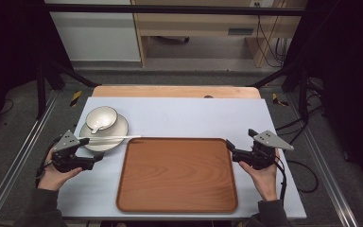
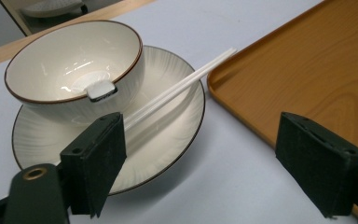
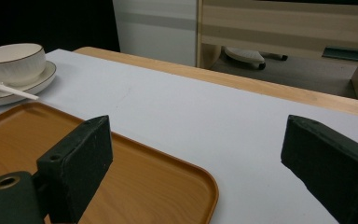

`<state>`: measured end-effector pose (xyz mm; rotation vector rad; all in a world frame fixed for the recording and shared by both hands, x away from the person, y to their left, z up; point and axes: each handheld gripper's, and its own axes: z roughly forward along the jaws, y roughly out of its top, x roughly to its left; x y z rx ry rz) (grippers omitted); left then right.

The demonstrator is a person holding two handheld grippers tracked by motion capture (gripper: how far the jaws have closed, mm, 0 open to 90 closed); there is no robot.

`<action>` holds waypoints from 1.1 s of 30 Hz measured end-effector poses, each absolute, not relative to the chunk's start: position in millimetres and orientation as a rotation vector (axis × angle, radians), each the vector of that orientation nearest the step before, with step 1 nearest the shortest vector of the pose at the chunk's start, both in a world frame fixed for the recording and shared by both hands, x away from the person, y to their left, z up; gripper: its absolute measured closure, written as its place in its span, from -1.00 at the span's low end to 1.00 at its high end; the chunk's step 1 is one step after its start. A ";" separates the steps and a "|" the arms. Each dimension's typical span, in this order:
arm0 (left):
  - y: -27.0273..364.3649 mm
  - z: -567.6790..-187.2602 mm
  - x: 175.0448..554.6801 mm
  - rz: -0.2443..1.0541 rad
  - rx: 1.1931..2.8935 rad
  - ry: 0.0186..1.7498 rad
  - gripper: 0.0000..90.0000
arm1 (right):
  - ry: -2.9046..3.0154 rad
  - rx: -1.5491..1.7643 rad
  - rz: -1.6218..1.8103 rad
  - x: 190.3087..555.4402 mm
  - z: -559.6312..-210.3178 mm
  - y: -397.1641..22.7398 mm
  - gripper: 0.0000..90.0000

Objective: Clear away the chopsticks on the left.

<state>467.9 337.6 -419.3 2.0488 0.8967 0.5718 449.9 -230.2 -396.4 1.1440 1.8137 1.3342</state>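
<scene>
A white bowl (image 1: 101, 118) (image 2: 74, 65) (image 3: 15, 58) with a dark rim stands on a white plate (image 1: 116, 138) (image 2: 168, 135) (image 3: 37, 81) at the table's left. A white spoon (image 1: 97, 126) (image 2: 100, 87) lies inside the bowl. White chopsticks (image 1: 111, 138) (image 2: 182, 86) (image 3: 7, 89) rest across the plate, pointing toward a brown wooden tray (image 1: 177, 175) (image 2: 317, 70) (image 3: 135, 186). My left gripper (image 1: 97, 158) (image 2: 200, 172) is open just in front of the plate, holding nothing. My right gripper (image 1: 230, 150) (image 3: 196, 172) is open at the tray's right far corner, holding nothing.
A pale sheet (image 1: 194, 118) covers the wooden table (image 1: 175, 91). Black frame posts (image 1: 40, 80) stand beside the table. A wooden cabinet (image 1: 198, 23) and cables (image 1: 272, 42) lie on the floor beyond.
</scene>
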 end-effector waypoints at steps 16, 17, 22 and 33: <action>341.9 -436.4 504.7 0.604 2.185 0.949 -0.33 | 1.824 1.151 1.328 450.9 -397.0 -229.3 -0.79; 341.9 -437.5 506.1 0.609 2.194 0.955 -0.29 | 1.822 1.152 1.332 450.8 -396.8 -229.1 -0.78; 346.6 -436.3 510.4 0.643 2.145 0.961 -0.16 | 1.829 1.152 1.328 451.9 -397.6 -229.0 -0.78; 345.1 -439.1 520.8 0.636 2.204 0.949 -0.07 | 1.829 1.150 1.328 451.7 -397.7 -227.6 -0.78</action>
